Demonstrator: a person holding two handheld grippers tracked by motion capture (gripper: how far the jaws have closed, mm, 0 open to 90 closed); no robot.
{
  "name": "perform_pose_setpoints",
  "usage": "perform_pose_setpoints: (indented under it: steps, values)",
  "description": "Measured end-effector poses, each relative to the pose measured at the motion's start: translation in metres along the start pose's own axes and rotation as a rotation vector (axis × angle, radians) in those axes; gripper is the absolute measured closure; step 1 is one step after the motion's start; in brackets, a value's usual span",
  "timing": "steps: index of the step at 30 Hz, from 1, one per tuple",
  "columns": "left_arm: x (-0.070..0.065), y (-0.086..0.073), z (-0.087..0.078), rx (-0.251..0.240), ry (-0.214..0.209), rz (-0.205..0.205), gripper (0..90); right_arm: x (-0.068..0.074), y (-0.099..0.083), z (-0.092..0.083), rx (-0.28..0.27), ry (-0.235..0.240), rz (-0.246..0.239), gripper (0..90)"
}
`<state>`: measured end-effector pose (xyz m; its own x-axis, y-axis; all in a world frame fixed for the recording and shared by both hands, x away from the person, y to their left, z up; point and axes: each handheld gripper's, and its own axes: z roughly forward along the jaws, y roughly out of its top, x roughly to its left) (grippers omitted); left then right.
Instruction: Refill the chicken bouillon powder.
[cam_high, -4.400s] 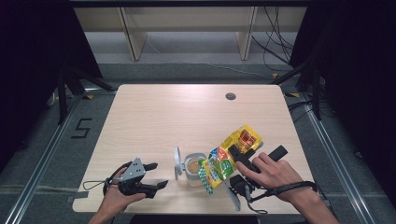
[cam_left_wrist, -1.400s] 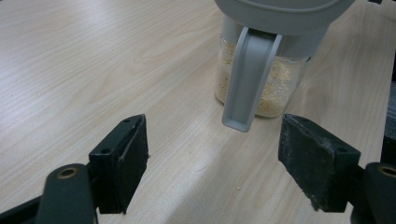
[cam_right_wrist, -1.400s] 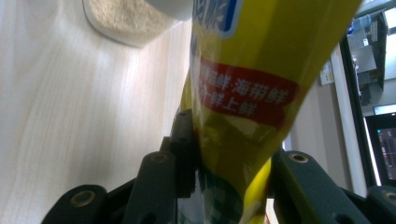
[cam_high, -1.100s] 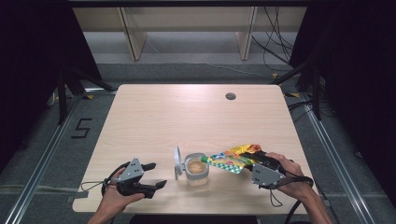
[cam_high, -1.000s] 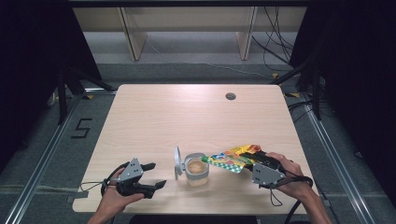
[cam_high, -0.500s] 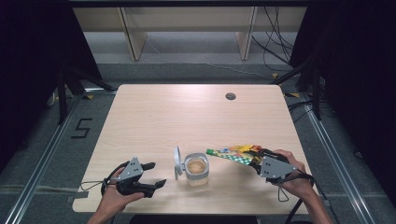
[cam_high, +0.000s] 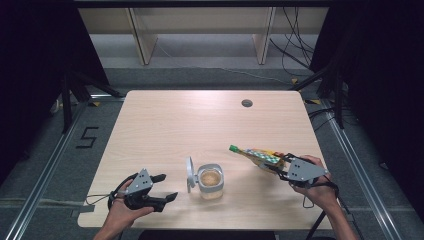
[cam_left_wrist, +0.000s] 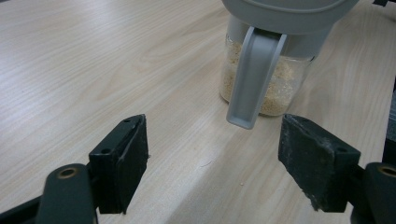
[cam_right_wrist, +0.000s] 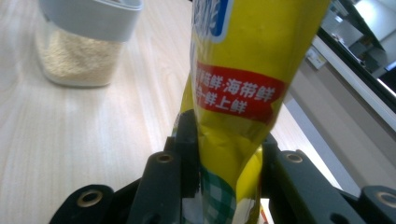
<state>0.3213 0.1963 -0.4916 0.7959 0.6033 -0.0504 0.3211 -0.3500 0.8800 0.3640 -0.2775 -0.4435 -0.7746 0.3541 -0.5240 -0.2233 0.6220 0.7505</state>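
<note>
My right tongs (cam_high: 276, 165) are squeezed shut on the yellow bag (cam_high: 256, 155). In the right gripper view the bag (cam_right_wrist: 243, 88) is pinched between the two black jaws and crumples in where they bite it. The bag is soft and thin, like a snack packet. It bends and folds where I hold it, so I think it is light and a bit slippery. If I squeeze only a corner it may flop or slide out. It seems best to hold it low on the body, as I do now, with the open end pointing away from me.

From my right tongs the bag sticks out toward ten o'clock, up in the air, and its tip points at the jar (cam_high: 210, 180). The jar stands on the table (cam_high: 200, 120) near the front edge. It is clear and hard, with pale grains inside. Its grey lid (cam_high: 190, 174) is flipped open and stands up at the jar's nine o'clock side.

My left tongs (cam_high: 162, 187) are open with nothing in them, resting at nine o'clock from the jar. In the left gripper view the jar (cam_left_wrist: 268, 79) is just ahead.
</note>
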Motion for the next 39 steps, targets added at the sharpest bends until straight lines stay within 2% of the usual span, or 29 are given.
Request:
perform_pose_setpoints:
  steps: [1, 2, 3, 4, 5, 7, 8, 10, 11, 12, 13, 15, 17, 19, 20, 22, 24, 25, 26, 27, 29, 31, 32, 33, 34, 35, 36, 37, 39]
  values:
    - [0.001, 0.0, 0.0, -0.001, -0.004, 0.017, 24.0, -0.002, -0.001, 0.0, 0.0, -0.007, 0.009, 72.5]
    - [0.001, 0.0, 0.0, -0.002, -0.005, 0.011, 24.0, -0.003, -0.002, 0.0, -0.007, -0.016, 0.012, 73.2]
    - [0.001, 0.0, 0.0, -0.001, -0.004, 0.016, 24.0, -0.004, -0.004, 0.0, -0.015, -0.015, 0.044, 74.0]
    - [0.001, 0.001, -0.001, -0.001, -0.008, 0.018, 24.0, -0.005, -0.005, 0.0, -0.016, -0.009, 0.049, 74.3]
    - [-0.001, 0.0, 0.0, -0.005, -0.005, -0.006, 24.0, -0.005, -0.006, 0.0, -0.011, -0.02, 0.065, 74.5]
    - [-0.001, 0.0, 0.0, -0.004, -0.005, -0.007, 24.0, -0.006, -0.009, 0.002, 0.001, -0.019, 0.05, 74.7]
    - [-0.001, 0.0, 0.0, -0.004, -0.006, -0.006, 24.0, -0.007, -0.01, 0.003, 0.01, -0.012, 0.062, 74.8]
    - [-0.001, 0.0, -0.001, -0.004, -0.005, -0.005, 24.0, -0.008, -0.015, 0.006, 0.013, -0.027, 0.08, 74.9]
    - [0.001, 0.001, -0.001, 0.005, -0.005, 0.024, 24.0, -0.009, -0.016, 0.007, 0.015, -0.022, 0.104, 74.9]
    - [0.002, 0.001, -0.002, 0.009, -0.006, 0.023, 24.0, -0.011, -0.018, 0.008, -0.003, -0.033, 0.124, 75.0]
    - [0.0, 0.001, -0.001, -0.005, -0.004, 0.0, 24.0, -0.012, -0.019, 0.008, -0.014, -0.034, 0.141, 75.0]
    - [0.001, 0.001, -0.002, 0.0, 0.0, 0.02, 24.0, -0.015, -0.021, 0.009, -0.035, -0.049, 0.187, 75.0]
    - [0.0, 0.001, -0.001, -0.004, -0.004, 0.0, 24.0, -0.016, -0.024, 0.011, -0.053, -0.062, 0.253, 75.0]
    - [0.001, 0.001, -0.001, 0.002, -0.008, 0.021, 24.0, -0.018, -0.027, 0.013, -0.067, -0.074, 0.253, 75.1]
    - [0.0, 0.001, -0.001, 0.002, -0.003, 0.009, 24.0, -0.019, -0.028, 0.014, -0.073, -0.067, 0.265, 75.0]
    - [0.0, 0.002, 0.0, -0.005, -0.009, 0.001, 24.0, -0.019, -0.031, 0.016, -0.071, -0.062, 0.307, 75.1]
    - [0.0, 0.002, -0.001, -0.003, -0.008, 0.017, 24.0, -0.017, -0.034, 0.017, -0.072, -0.067, 0.346, 75.1]
    - [0.0, 0.002, 0.0, -0.006, -0.014, 0.018, 24.0, -0.017, -0.035, 0.017, -0.073, -0.055, 0.35, 75.3]
    - [0.001, 0.003, 0.0, -0.007, -0.014, 0.02, 24.0, -0.016, -0.037, 0.018, -0.084, -0.062, 0.355, 75.7]
    - [0.0, 0.002, 0.0, -0.009, -0.013, 0.006, 24.0, -0.016, -0.038, 0.018, -0.087, -0.053, 0.361, 75.8]
    - [0.001, 0.003, 0.0, -0.006, -0.014, 0.027, 24.0, -0.014, -0.039, 0.018, -0.107, -0.053, 0.396, 75.9]
    - [-0.001, 0.003, -0.001, -0.006, -0.007, 0.012, 24.0, -0.014, -0.04, 0.017, -0.109, -0.069, 0.391, 75.9]
    - [-0.001, 0.003, -0.001, -0.006, -0.006, 0.016, 24.0, -0.013, -0.04, 0.016, -0.106, -0.06, 0.409, 75.9]
    - [0.0, 0.003, -0.001, -0.01, -0.012, 0.028, 24.0, -0.012, -0.041, 0.015, -0.112, -0.082, 0.428, 75.9]
    - [0.0, 0.003, -0.001, -0.011, -0.011, 0.025, 24.0, -0.011, -0.042, 0.014, -0.109, -0.079, 0.436, 75.8]
    - [0.0, 0.003, -0.001, -0.006, -0.007, 0.025, 24.0, -0.01, -0.043, 0.014, -0.118, -0.097, 0.451, 75.7]
    - [-0.001, 0.003, -0.001, -0.006, -0.008, 0.011, 24.0, -0.01, -0.044, 0.011, -0.103, -0.085, 0.462, 75.6]
    - [-0.001, 0.003, 0.0, -0.006, -0.011, 0.01, 24.0, -0.009, -0.044, 0.01, -0.101, -0.1, 0.486, 75.6]
    - [-0.001, 0.003, 0.0, -0.006, -0.01, 0.024, 24.0, -0.007, -0.045, 0.008, -0.099, -0.102, 0.502, 75.5]
